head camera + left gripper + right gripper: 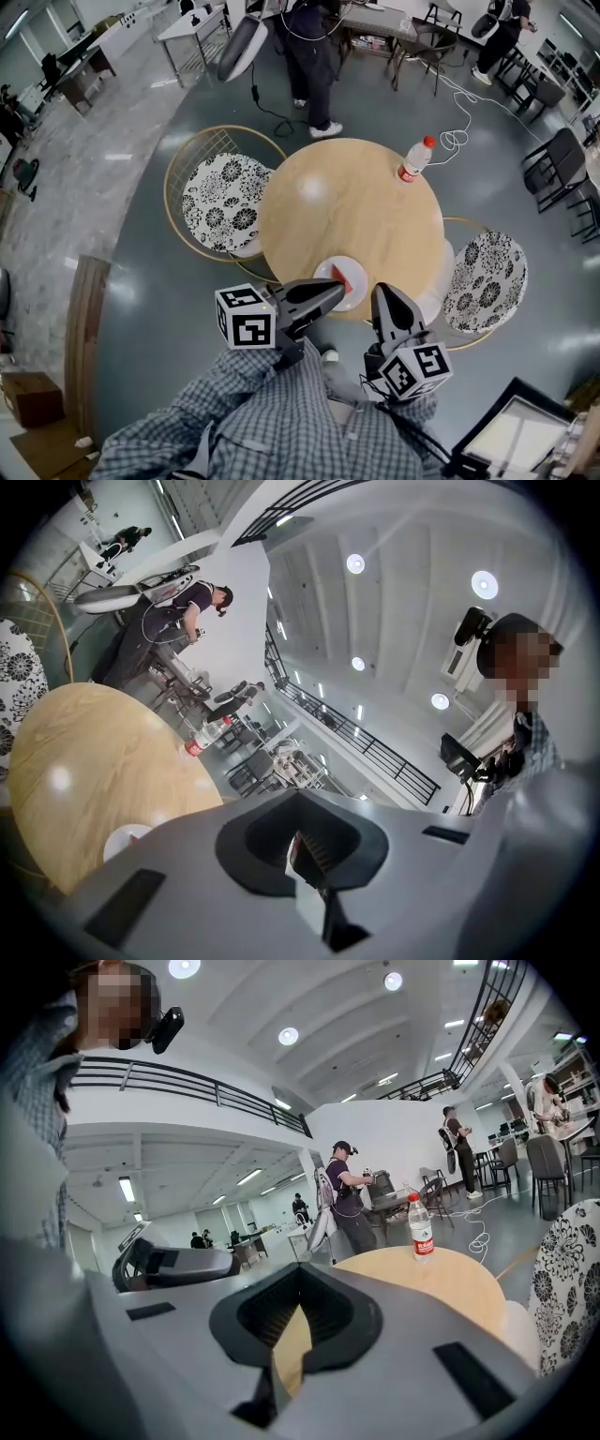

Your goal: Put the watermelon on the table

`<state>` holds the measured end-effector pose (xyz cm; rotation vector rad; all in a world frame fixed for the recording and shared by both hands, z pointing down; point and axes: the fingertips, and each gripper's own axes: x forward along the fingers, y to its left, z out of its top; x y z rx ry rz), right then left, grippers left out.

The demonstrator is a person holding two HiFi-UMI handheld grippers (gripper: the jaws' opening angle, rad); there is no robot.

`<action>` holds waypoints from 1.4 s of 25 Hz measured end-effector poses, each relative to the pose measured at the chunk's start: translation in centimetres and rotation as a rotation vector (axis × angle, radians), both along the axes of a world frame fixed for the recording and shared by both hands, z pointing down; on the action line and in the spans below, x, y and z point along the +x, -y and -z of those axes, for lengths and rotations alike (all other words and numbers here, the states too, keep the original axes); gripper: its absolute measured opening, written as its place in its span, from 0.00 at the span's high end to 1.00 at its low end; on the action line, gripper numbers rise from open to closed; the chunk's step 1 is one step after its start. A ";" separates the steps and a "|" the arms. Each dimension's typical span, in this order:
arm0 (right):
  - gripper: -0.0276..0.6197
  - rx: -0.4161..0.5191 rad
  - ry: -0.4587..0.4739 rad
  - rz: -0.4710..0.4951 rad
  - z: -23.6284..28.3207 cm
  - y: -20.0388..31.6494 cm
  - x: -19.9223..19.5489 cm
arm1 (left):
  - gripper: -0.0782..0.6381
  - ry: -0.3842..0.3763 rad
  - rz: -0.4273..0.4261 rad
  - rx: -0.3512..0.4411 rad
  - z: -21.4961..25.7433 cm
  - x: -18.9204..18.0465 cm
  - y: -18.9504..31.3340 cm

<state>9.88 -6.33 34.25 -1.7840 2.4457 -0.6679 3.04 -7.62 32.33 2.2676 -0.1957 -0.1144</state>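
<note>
Your left gripper (337,288) and right gripper (382,292), lower centre, have jaws closed and empty. The watermelon (352,278) lies on its plate (328,274) on the table (347,202), so placement appears complete.

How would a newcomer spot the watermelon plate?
Find the round light wooden table in the head view. At its near edge sits a small white round plate holding a red watermelon slice; the table's only other item is a clear red-capped bottle.

Round wooden table (352,211): water bottle (415,159) upright; white plate (330,275) at near edge.
</note>
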 end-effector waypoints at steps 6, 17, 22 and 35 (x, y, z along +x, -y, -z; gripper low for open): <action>0.95 -0.005 -0.001 0.030 0.0 -0.2 -1.1 | 0.88 0.008 0.006 -0.014 -0.2 -0.6 -0.4; 0.95 -0.014 0.019 0.045 -0.3 -0.2 -1.2 | 0.88 0.034 0.006 -0.021 -0.7 -0.7 -0.7; 0.95 -0.016 0.019 0.049 -0.4 -0.2 -1.2 | 0.88 0.041 0.005 -0.018 -0.8 -0.6 -0.6; 0.95 -0.008 0.007 0.086 -0.2 0.0 -1.8 | 0.88 0.040 0.013 -0.026 -0.9 -0.6 -0.8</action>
